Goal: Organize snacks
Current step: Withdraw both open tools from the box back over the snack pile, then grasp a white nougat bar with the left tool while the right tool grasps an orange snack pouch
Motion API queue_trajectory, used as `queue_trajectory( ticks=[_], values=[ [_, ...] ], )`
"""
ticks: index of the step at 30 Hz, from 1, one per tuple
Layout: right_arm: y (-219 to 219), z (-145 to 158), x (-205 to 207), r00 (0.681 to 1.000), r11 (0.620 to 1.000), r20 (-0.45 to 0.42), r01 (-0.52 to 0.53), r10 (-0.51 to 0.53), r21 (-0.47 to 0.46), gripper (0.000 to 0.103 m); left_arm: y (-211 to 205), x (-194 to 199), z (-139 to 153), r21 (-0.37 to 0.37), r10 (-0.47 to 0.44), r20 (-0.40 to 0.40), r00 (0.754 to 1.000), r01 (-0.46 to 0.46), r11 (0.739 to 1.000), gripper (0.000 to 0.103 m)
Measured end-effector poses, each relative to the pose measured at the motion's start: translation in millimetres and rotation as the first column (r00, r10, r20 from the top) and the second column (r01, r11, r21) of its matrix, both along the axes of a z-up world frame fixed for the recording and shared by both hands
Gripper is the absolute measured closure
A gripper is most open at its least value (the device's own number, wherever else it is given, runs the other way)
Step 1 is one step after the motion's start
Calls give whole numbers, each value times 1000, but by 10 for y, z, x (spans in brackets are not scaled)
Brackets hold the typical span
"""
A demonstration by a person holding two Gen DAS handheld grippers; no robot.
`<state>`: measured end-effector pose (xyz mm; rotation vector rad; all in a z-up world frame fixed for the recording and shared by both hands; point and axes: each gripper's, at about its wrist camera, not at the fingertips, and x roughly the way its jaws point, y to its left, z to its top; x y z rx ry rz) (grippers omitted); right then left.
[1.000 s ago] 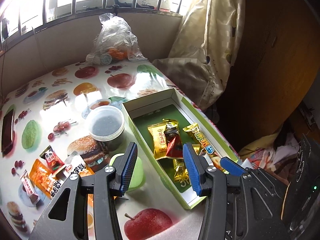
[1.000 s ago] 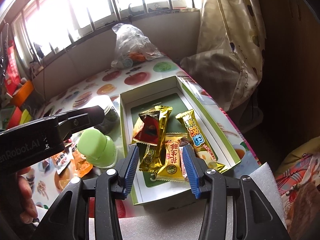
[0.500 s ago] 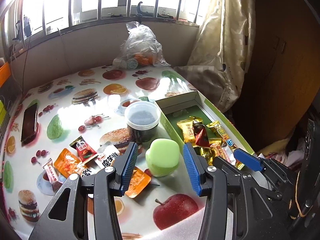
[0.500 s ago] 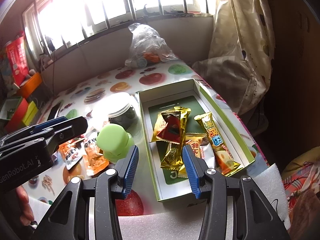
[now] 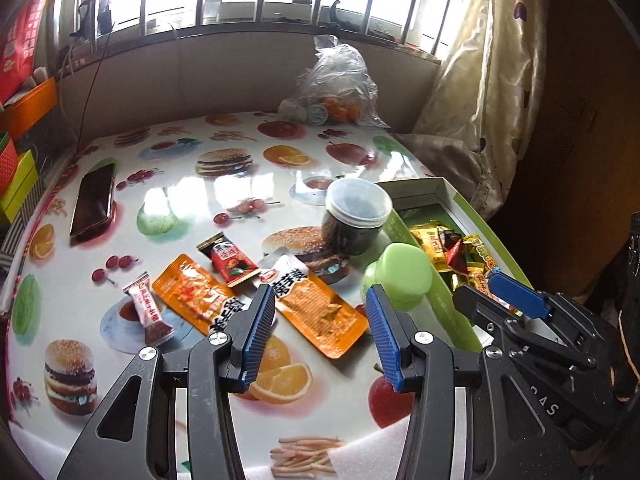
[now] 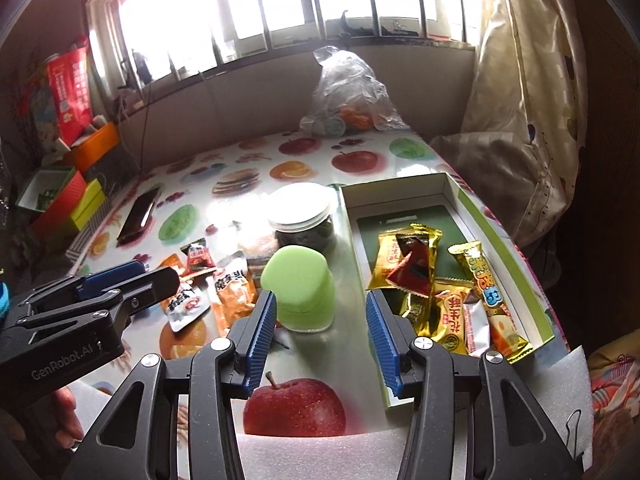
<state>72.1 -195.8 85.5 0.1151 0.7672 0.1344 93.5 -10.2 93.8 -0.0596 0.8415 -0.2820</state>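
Foam padding lines the near edge of the desk [image 5: 248,188], and above it the left gripper [image 5: 320,324] hangs with its blue pads spread wide and nothing between them. The right gripper [image 6: 320,326] is likewise wide apart and empty, poised over the bare strip between the loose packets and the box.

Just past the left gripper lie the snacks that are not yet sorted: a long orange packet [image 5: 320,312], a second orange packet [image 5: 192,294] beside it, a small pink-and-white candy [image 5: 146,312] to the left, and a red sachet [image 5: 230,258] a little farther back. A white pouch seems to be tucked among them, though glare and overlap make it hard to separate. A green cap-shaped container [image 6: 300,292] stands between this pile and the box, with a clear jar [image 6: 304,220] of dark contents behind it.

To the right, the open green-and-white box [image 6: 508,248] already holds a cluster of gold and red wrapped snacks [image 6: 412,264]. By that showing the task looks roughly half done: one batch is boxed, several packets are left on the desk.

Farther back a dark phone [image 5: 94,204] lies flat, and a clear plastic bag [image 5: 336,84] sits under the window.
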Motion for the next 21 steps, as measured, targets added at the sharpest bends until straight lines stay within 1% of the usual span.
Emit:
queue_trajectory(
  ticks=[5,8,11,14,21],
  values=[
    [266,-30,75,997,997,-5,-76,76,-16,54,375,0,-139,-3,83,-40,996,-84,996,54],
    [440,-89,146,993,993,-25,-113,113,-32,54,571,4,-220,-14,123,-59,991,-124,992,54],
    [609,-146,200,987,987,-42,-157,156,-34,54,760,9,-310,-8,173,-78,982,-174,985,54],
    [814,-218,254,976,976,-66,-211,208,-50,54,924,2,-382,-16,210,-94,973,-213,977,54],
    [1271,-411,471,940,943,-121,-328,319,-62,54,1257,-23,-529,-20,282,-129,951,-287,958,54]
  ],
)
